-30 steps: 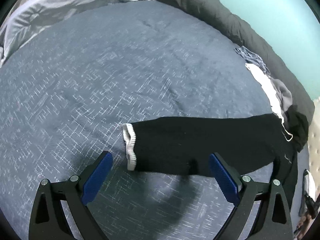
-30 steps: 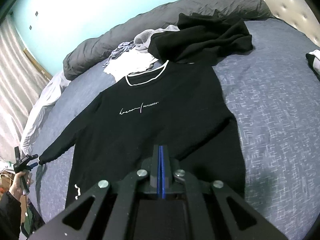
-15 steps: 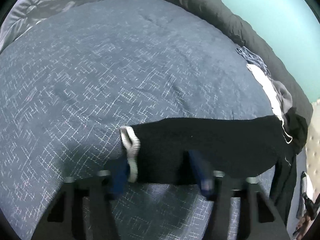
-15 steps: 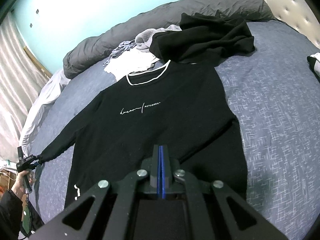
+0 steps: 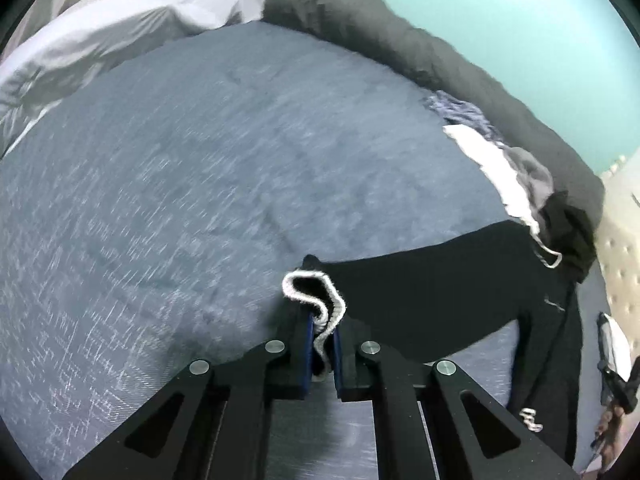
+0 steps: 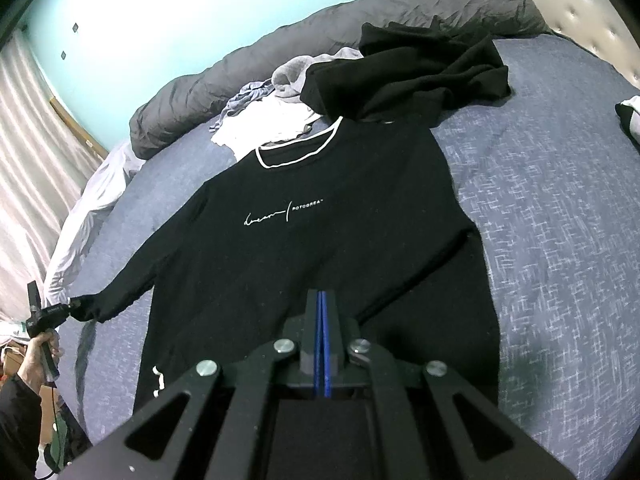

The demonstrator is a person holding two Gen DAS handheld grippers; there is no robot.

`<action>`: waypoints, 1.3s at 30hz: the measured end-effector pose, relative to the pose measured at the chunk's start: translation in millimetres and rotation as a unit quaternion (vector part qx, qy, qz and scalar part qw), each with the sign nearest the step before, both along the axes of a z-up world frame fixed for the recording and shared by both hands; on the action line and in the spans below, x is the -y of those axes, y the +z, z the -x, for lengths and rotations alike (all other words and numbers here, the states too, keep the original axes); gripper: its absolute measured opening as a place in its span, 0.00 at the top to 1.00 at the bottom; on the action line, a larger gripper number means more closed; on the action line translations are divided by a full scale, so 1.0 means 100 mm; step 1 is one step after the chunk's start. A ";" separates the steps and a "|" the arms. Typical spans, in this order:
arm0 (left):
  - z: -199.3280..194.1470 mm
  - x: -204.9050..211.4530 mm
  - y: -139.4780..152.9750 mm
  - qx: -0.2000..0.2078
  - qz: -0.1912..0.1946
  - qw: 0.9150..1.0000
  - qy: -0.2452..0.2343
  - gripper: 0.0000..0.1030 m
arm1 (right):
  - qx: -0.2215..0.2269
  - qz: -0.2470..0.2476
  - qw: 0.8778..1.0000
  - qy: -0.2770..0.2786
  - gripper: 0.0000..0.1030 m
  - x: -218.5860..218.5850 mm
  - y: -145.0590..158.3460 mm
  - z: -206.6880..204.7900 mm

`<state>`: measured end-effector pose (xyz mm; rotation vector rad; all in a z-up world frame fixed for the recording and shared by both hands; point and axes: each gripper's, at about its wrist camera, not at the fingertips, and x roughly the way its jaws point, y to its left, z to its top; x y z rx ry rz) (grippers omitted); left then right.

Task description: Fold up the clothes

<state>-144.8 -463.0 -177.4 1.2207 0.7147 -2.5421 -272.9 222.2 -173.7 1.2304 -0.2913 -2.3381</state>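
My left gripper (image 5: 320,344) pinches the white-ribbed cuff (image 5: 316,300) of the black long-sleeved sweatshirt (image 6: 320,232) spread ahead of my empty, pressed-together right gripper (image 6: 322,344); the thin bite could slip once the sleeve tightens.

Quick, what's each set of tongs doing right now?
Left tongs: just closed on the white-trimmed cuff of the black sweatshirt.
Right tongs: shut, apparently empty.

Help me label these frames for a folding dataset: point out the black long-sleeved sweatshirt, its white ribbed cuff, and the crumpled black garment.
black long-sleeved sweatshirt (image 6: 320,248), right wrist view, chest.
white ribbed cuff (image 5: 316,300), left wrist view, trim edge.
crumpled black garment (image 6: 416,72), right wrist view, middle folds.
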 end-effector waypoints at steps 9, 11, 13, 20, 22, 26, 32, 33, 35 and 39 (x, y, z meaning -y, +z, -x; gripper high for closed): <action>0.40 -0.85 0.85 -0.065 -0.001 0.995 -0.080 0.93 | -0.005 0.019 1.000 -0.001 0.99 -0.17 0.12 -0.08; 0.52 -1.07 1.01 -0.076 -0.004 0.992 -0.099 0.93 | -0.006 0.025 1.000 -0.003 0.99 -0.24 0.14 -0.09; 0.67 -1.35 1.13 -0.087 -0.008 0.989 -0.121 0.93 | -0.008 0.031 0.999 -0.005 0.99 -0.30 0.18 -0.11; 1.14 -2.68 1.50 -0.121 -0.030 0.967 -0.222 0.93 | -0.006 0.041 0.999 -0.001 0.99 -0.50 0.26 -0.16; 1.22 -3.08 1.51 -0.117 -0.029 0.959 -0.256 0.93 | -0.005 0.044 0.999 -0.001 0.99 -0.56 0.27 -0.17; 1.32 -3.98 1.38 -0.107 -0.046 0.939 -0.325 0.93 | -0.002 0.050 0.999 0.001 0.99 -0.66 0.30 -0.19; 1.31 -4.98 0.67 -0.040 -0.056 0.917 -0.393 0.93 | 0.017 0.060 0.998 0.002 0.99 -0.72 0.20 -0.19; 1.31 -5.04 0.52 -0.025 -0.059 0.916 -0.396 0.93 | 0.025 0.062 0.998 0.003 0.99 -0.70 0.15 -0.19; 1.29 -5.18 0.22 0.004 -0.063 0.914 -0.401 0.93 | 0.043 0.065 0.997 0.004 0.99 -0.66 0.05 -0.16; 1.24 -5.25 -0.16 0.033 -0.087 0.913 -0.398 0.88 | 0.080 0.073 0.994 0.008 0.99 -0.55 -0.17 -0.12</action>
